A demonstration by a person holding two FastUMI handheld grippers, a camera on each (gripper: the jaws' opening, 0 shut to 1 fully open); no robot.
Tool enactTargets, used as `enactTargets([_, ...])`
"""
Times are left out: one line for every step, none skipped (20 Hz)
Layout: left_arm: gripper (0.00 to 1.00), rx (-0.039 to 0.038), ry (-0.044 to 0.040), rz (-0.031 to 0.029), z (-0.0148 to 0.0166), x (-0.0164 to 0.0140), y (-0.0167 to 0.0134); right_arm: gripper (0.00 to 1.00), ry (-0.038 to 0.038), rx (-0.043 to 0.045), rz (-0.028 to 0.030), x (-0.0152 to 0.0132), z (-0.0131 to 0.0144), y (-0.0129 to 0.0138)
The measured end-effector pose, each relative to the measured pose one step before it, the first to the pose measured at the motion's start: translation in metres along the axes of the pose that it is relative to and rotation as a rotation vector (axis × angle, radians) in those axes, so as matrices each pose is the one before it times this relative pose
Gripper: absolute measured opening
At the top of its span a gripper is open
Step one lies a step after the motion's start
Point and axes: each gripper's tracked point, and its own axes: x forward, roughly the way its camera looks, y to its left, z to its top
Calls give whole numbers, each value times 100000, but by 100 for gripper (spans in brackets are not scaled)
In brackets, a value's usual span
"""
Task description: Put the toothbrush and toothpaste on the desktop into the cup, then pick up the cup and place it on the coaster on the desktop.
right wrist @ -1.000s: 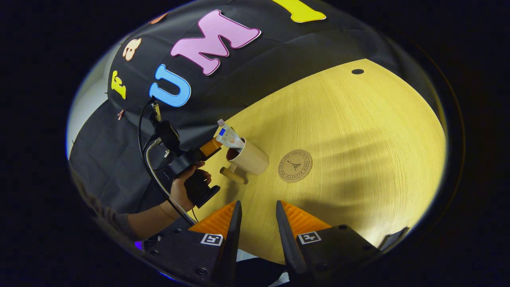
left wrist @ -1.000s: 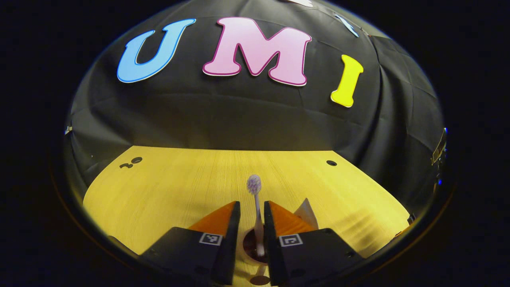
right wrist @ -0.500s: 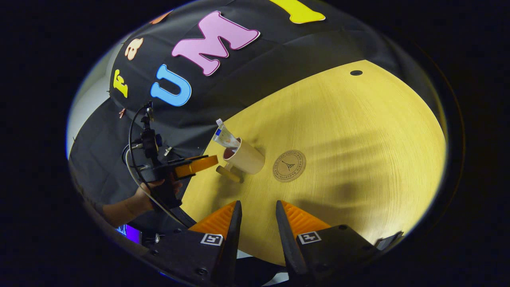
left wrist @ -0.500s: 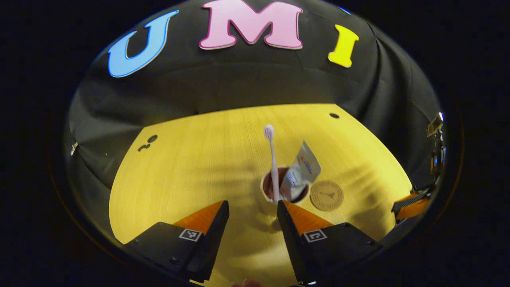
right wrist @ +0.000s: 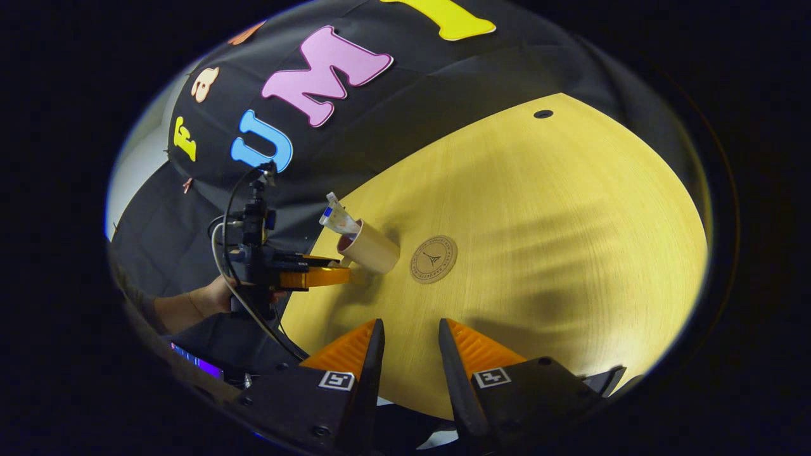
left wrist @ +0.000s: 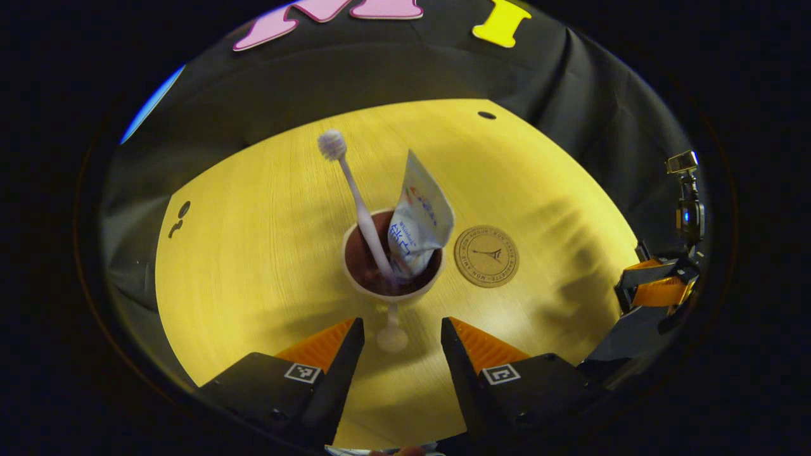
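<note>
While the toothbrush [left wrist: 355, 199] and toothpaste [left wrist: 418, 218] are standing inside the cup [left wrist: 391, 288] just beside the coaster [left wrist: 486, 256], the left gripper [left wrist: 396, 335] is hovering spread and empty at its handle [left wrist: 392, 332], likely the safest hold on this light, top-heavy, tippable load.

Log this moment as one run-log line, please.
toothbrush and toothpaste in cup | cup beside coaster, not on it | left gripper open, facing cup handle | right gripper open, empty
</note>
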Motion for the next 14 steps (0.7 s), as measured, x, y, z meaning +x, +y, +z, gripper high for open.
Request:
enactTargets([77,707,2774,10,-147,544,193,53,-251,908,-328,-88,-147,-246])
enactTargets([77,319,2687,151,-111,529,137,53,-282,1044,-230,-81,-42,-206])
enactTargets([77,85,2948,-485,-306,456,55,53,-257,1069,-387,-189,-88,-275])
enactTargets([77,-185,1603,453,36,417,236,53,-388,985,-62,-72,53,-177])
enactTargets([78,-208,1502,-554,-41,426,41,53,-390,668,-387,-300,59,-187])
enactTargets([77,-281,1437,-136,20,304,79,53,-339,563,-205,-168,25,-108])
enactTargets([77,-149,1955,74,-191,184,107,53,-331,457,-45,-251,-76,-70])
enactTargets([75,65,1543,158,-58,206,5,53,-234,262,-55,-227,22,-153])
enactTargets([72,-167,1418,126,-194,126,-38,53,-159,231,46,-184,-54,-117])
enactTargets([70,-384,1100,262,-36,174,-71,53,-209,223,-59,-115,-80,-134])
enactTargets([66,-524,375,809,24,209,9,53,-197,409,-54,-166,28,-215])
enactTargets([63,-837,-329,1233,217,184,74,53,-127,801,-81,-168,-49,-189])
enactTargets([57,-945,-911,1350,162,123,89,53,-69,868,318,-174,-35,-147])
enactTargets([57,-942,-1026,845,306,4,-66,53,-63,410,-68,-309,-47,-259])
